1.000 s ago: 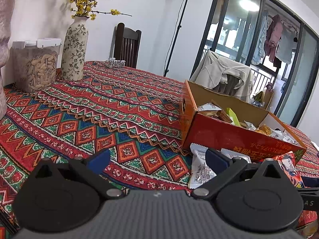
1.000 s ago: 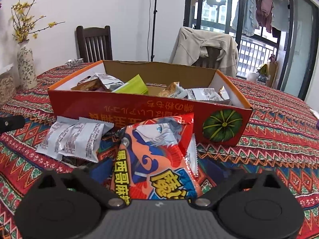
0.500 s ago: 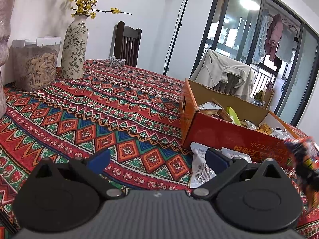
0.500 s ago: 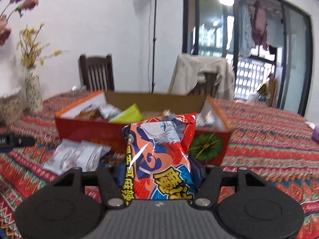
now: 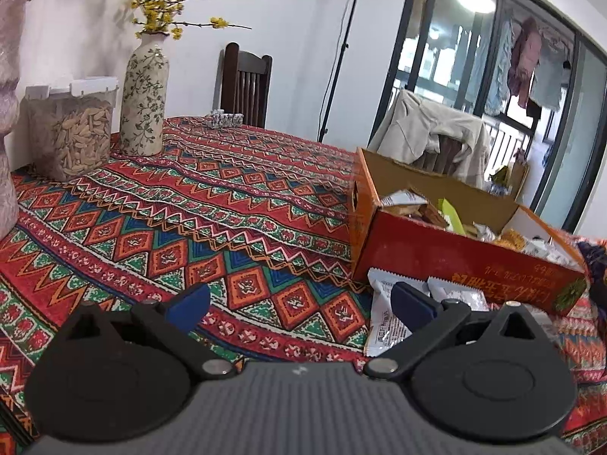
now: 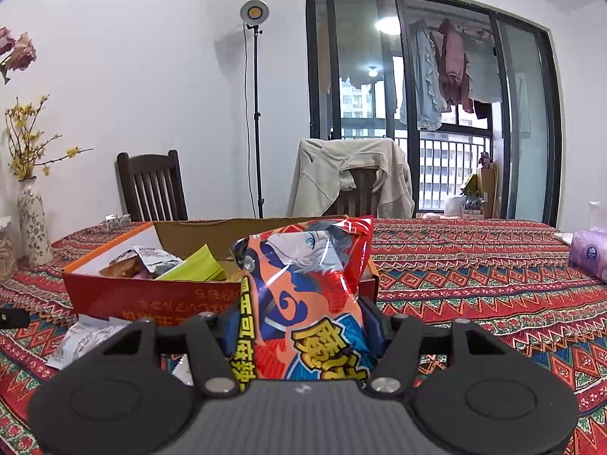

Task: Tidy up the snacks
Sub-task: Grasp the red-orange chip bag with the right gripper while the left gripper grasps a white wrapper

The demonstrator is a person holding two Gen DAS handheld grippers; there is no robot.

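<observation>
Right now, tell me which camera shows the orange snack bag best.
The right wrist view. The orange snack bag fills its centre, upright, clamped between the right tongs with its print readable. The left wrist view catches only a dark blurred sliver at its right edge, beyond the red box.

vase (image 5: 144, 98) w/ yellow flowers + seed jar (image 5: 72, 129) at table's far left edge | 2 chairs (image 6: 151, 189) behind | tissue pack (image 6: 590, 252) right edge

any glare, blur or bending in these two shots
Right wrist view: glare streaks on the snack bag, the window frame bows, corners go dark. Left wrist view: the box is sharp, a blurred smear sits at the right edge, the ceiling light blows out.
</observation>
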